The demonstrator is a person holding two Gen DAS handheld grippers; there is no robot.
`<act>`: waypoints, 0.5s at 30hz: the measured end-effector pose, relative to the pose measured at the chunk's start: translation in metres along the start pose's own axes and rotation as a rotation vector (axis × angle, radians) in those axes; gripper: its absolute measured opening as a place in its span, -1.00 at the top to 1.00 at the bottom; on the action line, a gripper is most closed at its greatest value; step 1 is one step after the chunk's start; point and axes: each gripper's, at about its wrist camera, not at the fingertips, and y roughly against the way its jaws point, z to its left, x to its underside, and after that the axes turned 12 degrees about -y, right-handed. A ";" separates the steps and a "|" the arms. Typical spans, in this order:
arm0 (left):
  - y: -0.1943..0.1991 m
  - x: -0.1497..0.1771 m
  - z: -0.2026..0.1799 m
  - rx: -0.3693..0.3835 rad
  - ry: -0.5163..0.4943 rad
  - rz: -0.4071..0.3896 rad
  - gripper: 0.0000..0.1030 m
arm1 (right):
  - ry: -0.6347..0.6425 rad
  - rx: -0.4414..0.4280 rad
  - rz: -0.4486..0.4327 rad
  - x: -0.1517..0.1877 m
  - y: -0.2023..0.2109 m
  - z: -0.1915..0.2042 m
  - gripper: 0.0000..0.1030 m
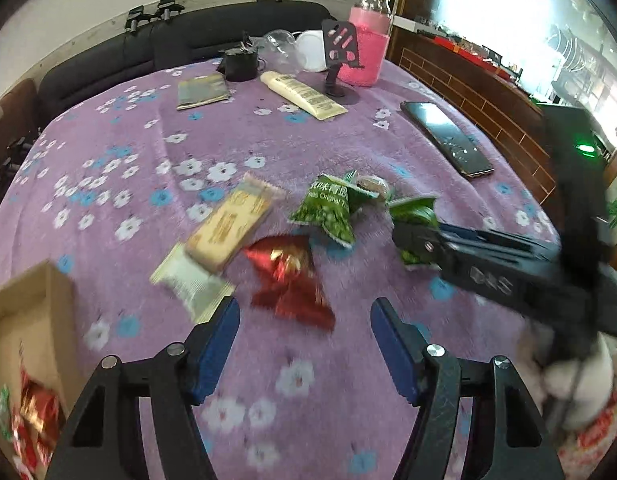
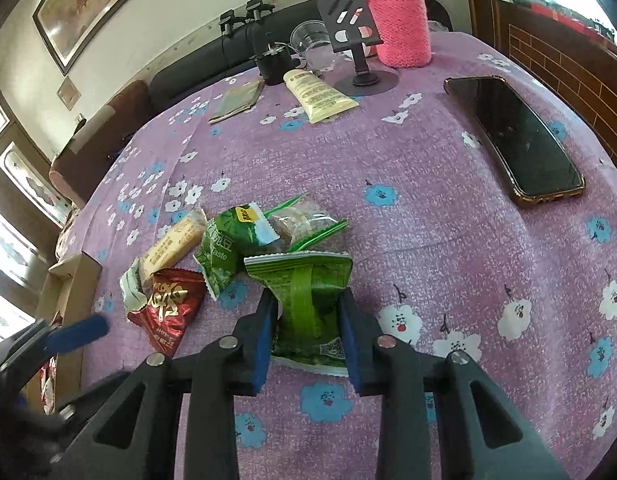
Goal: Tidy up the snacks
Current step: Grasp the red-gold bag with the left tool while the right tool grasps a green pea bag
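Note:
Snacks lie on a purple flowered cloth (image 1: 308, 152). My right gripper (image 2: 308, 300) is shut on a green pea packet (image 2: 304, 300), pinched between its blue pads; it also shows in the left wrist view (image 1: 414, 216). My left gripper (image 1: 304, 308) is open and empty, just in front of a red packet (image 1: 288, 280), which also shows in the right wrist view (image 2: 168, 304). A second green packet (image 1: 328, 208), a beige bar (image 1: 228, 224), a white packet (image 1: 188, 280) and a clear bag of biscuits (image 2: 296, 220) lie close by.
A cardboard box (image 1: 32, 320) with red snacks stands at the left edge. A phone (image 2: 512, 136), a cream tube (image 1: 300, 94), a pink-sleeved jar (image 2: 400, 20), a black stand (image 2: 360, 40), a cup and a flat pouch (image 1: 202, 90) lie further back.

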 end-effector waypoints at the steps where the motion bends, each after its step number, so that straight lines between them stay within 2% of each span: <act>1: -0.005 -0.003 -0.003 -0.010 -0.017 0.003 -0.32 | -0.004 -0.004 0.001 0.000 0.001 -0.001 0.44; 5: -0.031 -0.011 -0.010 -0.071 -0.071 0.040 -0.13 | -0.007 -0.009 -0.001 -0.001 0.001 -0.002 0.44; 6: -0.038 -0.012 -0.010 -0.081 -0.072 0.058 0.01 | -0.005 -0.008 -0.001 -0.001 0.001 -0.002 0.44; 7: -0.038 -0.012 -0.007 -0.062 -0.054 0.037 0.15 | -0.003 -0.008 -0.001 -0.001 0.001 -0.002 0.44; 12: -0.036 -0.011 -0.001 -0.072 -0.029 0.028 0.32 | 0.007 -0.007 -0.013 0.000 0.002 -0.001 0.44; 15: -0.026 -0.007 0.006 -0.041 0.015 0.000 0.36 | 0.013 -0.012 -0.027 0.001 0.005 0.001 0.44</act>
